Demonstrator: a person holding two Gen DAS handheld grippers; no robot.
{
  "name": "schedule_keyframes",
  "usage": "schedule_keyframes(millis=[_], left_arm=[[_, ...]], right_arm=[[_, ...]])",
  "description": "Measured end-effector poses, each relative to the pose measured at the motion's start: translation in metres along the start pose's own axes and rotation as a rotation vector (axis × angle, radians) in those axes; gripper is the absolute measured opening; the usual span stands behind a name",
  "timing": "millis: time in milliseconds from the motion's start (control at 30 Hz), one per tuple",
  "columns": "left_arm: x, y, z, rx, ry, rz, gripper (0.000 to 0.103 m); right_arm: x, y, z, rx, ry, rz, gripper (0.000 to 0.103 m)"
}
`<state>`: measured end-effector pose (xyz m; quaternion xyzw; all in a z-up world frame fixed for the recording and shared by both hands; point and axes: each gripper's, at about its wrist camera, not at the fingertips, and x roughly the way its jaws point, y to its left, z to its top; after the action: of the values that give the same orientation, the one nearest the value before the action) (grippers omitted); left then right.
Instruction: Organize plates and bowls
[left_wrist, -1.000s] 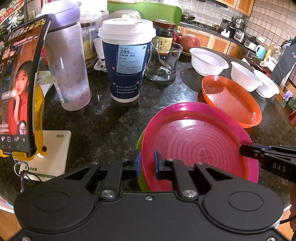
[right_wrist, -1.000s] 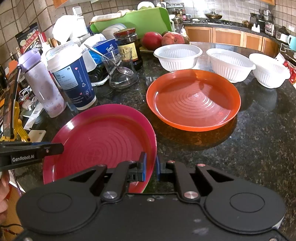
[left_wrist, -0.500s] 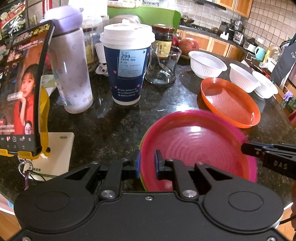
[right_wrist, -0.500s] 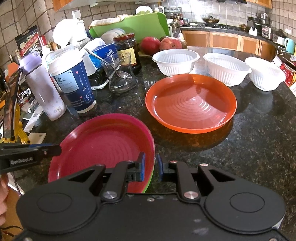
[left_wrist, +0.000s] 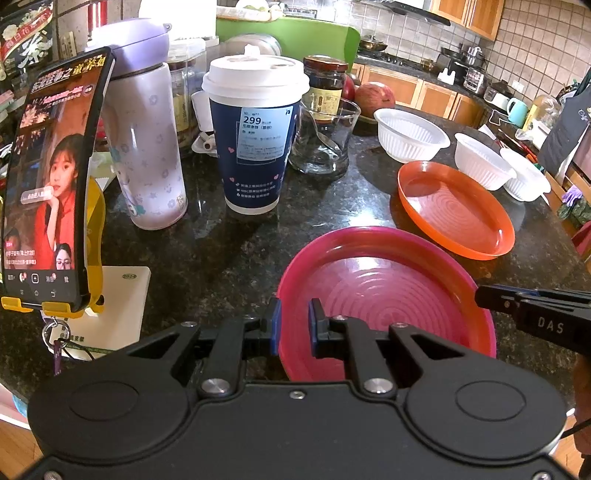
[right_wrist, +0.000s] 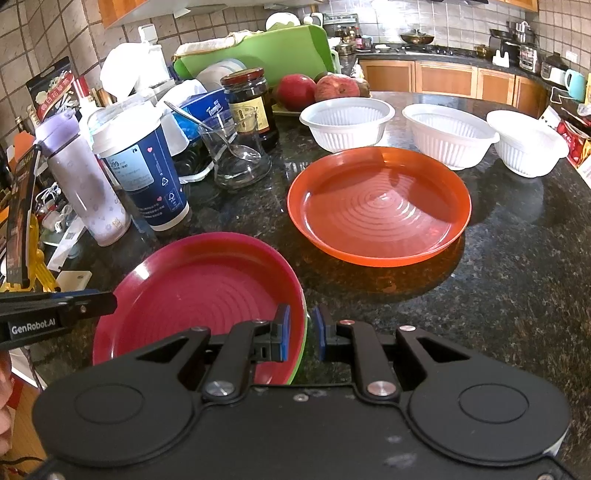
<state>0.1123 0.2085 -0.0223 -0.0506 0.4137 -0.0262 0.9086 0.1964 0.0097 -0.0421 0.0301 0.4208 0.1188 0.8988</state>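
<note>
A pink plate (left_wrist: 384, 295) lies on a green plate (right_wrist: 300, 354) on the dark counter; it also shows in the right wrist view (right_wrist: 199, 299). My left gripper (left_wrist: 294, 325) straddles the pink plate's left rim with a gap between pads and rim. My right gripper (right_wrist: 302, 330) straddles the stack's right rim, jaws slightly apart. An orange plate (right_wrist: 378, 205) lies beyond, and three white bowls (right_wrist: 347, 123) (right_wrist: 448, 134) (right_wrist: 526, 146) stand in a row behind it.
A blue paper cup (left_wrist: 255, 136), a purple bottle (left_wrist: 142, 147), a glass with a spoon (left_wrist: 321, 142), a dark jar (left_wrist: 325, 88) and a phone on a yellow stand (left_wrist: 44, 181) crowd the left. Apples (right_wrist: 317, 86) and a green board (right_wrist: 258, 51) sit behind.
Both grippers' jaws have opened a little around the plate rims. The pink plate has come down flat onto the green plate.
</note>
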Motion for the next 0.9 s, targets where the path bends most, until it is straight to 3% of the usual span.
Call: schedule_keyframes(millis=[533, 900], left_arm=[[0.004, -0.017, 0.002, 0.027, 0.007, -0.003, 0.020], [0.006, -0.049, 0.001, 0.035, 0.017, 0.025, 0.020]], right_arm=[[-0.011, -0.010, -0.001, 0.021, -0.021, 0.016, 0.017], [-0.021, -0.037, -0.005, 0.026, -0.028, 0.039, 0.017]])
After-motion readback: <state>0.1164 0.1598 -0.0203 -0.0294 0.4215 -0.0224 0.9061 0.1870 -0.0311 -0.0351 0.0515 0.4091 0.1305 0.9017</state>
